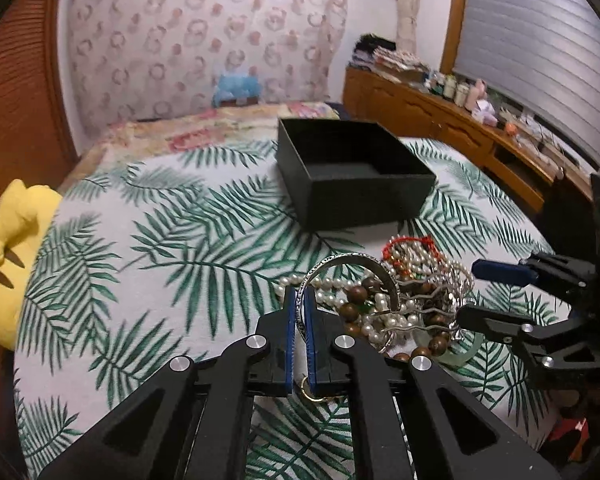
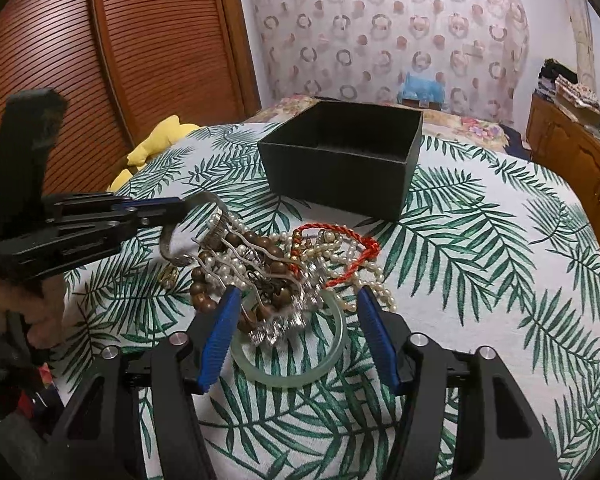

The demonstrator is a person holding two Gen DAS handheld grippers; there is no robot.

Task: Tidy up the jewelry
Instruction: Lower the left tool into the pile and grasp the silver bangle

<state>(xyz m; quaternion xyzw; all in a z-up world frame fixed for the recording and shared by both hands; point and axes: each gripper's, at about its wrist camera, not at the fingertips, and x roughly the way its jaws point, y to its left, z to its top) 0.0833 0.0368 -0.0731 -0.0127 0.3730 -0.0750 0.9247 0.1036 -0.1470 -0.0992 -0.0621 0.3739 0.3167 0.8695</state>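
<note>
My left gripper (image 1: pixel 299 296) is shut on a silver bangle (image 1: pixel 352 258), whose rim stands up between the blue pads. From the right wrist view the same left gripper (image 2: pixel 180 204) reaches in from the left with the silver bangle (image 2: pixel 166 240) hanging at its tip. A tangled pile of pearls, brown wooden beads and red cord (image 2: pixel 300 260) lies on the leaf-print cover. My right gripper (image 2: pixel 296 320) is open, its pads either side of a pale green jade bangle (image 2: pixel 284 378) without touching it. Behind the pile stands an open black box (image 2: pixel 332 180), also visible as the black box (image 1: pixel 352 196).
A small gold ring (image 2: pixel 168 276) lies beside the pile. A yellow plush toy (image 1: pixel 8 260) sits at the bed's left edge by louvred wooden doors (image 2: pixel 100 60). A cluttered wooden sideboard (image 1: pixel 460 128) runs along the right under a window.
</note>
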